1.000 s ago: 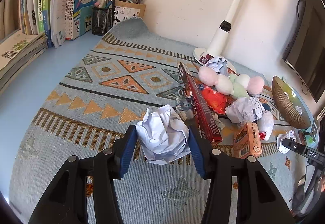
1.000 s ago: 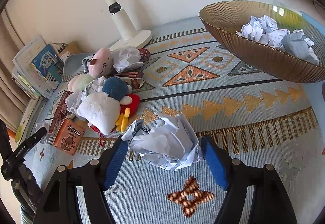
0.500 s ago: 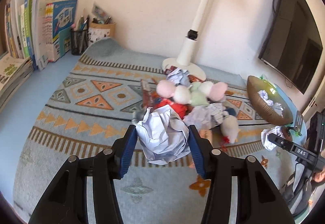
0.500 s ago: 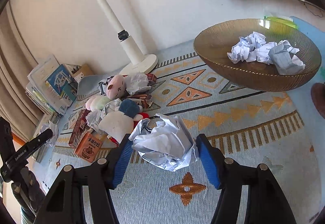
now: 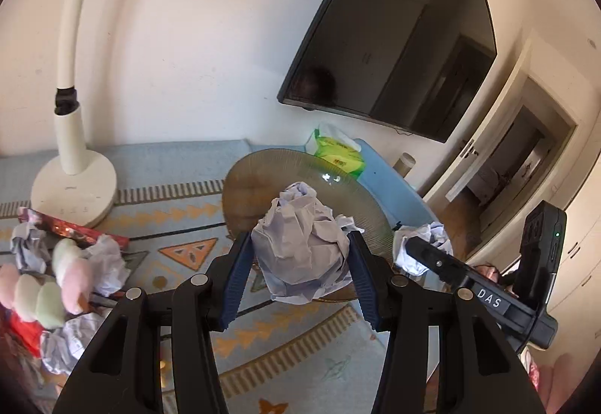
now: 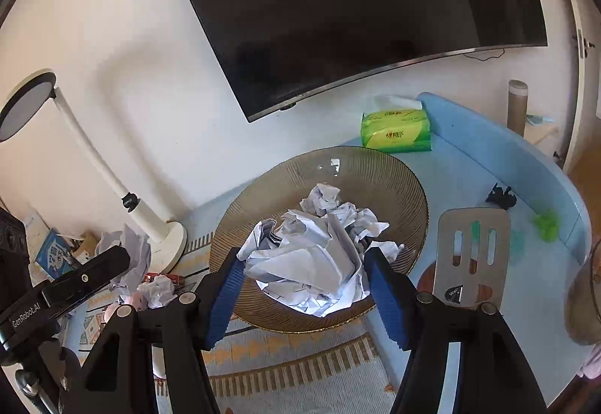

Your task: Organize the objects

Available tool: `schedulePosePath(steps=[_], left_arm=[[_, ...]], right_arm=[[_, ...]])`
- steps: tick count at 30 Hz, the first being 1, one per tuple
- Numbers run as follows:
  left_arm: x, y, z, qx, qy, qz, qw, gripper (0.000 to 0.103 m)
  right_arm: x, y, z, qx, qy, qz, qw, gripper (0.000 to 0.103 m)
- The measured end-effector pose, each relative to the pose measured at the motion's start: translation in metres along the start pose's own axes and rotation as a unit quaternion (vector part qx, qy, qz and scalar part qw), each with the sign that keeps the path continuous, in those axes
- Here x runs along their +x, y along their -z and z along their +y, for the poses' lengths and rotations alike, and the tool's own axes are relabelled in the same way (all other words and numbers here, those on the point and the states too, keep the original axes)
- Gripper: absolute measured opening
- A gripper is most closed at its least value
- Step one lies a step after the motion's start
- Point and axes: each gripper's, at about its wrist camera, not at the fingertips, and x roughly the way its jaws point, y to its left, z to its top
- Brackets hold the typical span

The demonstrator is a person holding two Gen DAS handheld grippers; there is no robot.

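Observation:
My left gripper (image 5: 298, 277) is shut on a crumpled paper ball (image 5: 300, 245) and holds it raised in front of the ribbed amber glass bowl (image 5: 255, 173). My right gripper (image 6: 306, 292) is shut on another crumpled paper ball (image 6: 304, 267) and holds it over the near rim of the same bowl (image 6: 387, 181). Crumpled paper (image 6: 326, 200) lies inside the bowl. The right gripper with its paper also shows in the left wrist view (image 5: 420, 249), at the bowl's right side.
A white desk lamp (image 5: 71, 173) stands left of the bowl. Plush toys (image 5: 45, 286), paper balls and a red box lie at the left on the patterned mat. A green tissue pack (image 6: 394, 132), a metal spatula (image 6: 471, 249) and a wall TV (image 6: 357, 8) are near the bowl.
Both grippers have swung right and closer to the bowl, each still holding its paper ball. The toy pile has slid off to the left of both views.

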Motion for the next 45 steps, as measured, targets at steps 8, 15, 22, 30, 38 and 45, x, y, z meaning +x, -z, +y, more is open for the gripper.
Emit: schedulePosePath(steps=[8, 15, 22, 30, 38, 45], left_arm=[[0.061, -0.012, 0.003, -0.007, 0.037, 0.022, 0.999, 0.078], [0.016, 0.003, 0.023, -0.026, 0.025, -0.01, 0.9993, 0.078], [-0.108, 0.038, 0.037, 0.014, -0.061, -0.093, 0.9938, 0.083], [-0.239, 0.099, 0.12, -0.047, -0.234, -0.165, 0.957, 0.102], [-0.217, 0.175, 0.234, -0.131, -0.352, -0.107, 0.9207, 0.102], [-0.2, 0.184, 0.244, -0.14, -0.333, -0.072, 0.9297, 0.102]], right_arm=[[0.027, -0.004, -0.011, 0.011, -0.011, 0.023, 1.0, 0.081], [0.0, 0.017, -0.003, -0.016, 0.005, 0.001, 1.0, 0.085], [-0.037, 0.054, 0.07, -0.125, 0.048, -0.058, 0.989, 0.103], [0.009, 0.112, 0.133, -0.169, -0.026, 0.036, 0.985, 0.103], [0.078, 0.172, 0.155, -0.211, -0.024, 0.094, 0.973, 0.093], [0.088, 0.178, 0.162, -0.225, -0.01, 0.101, 0.969, 0.089]])
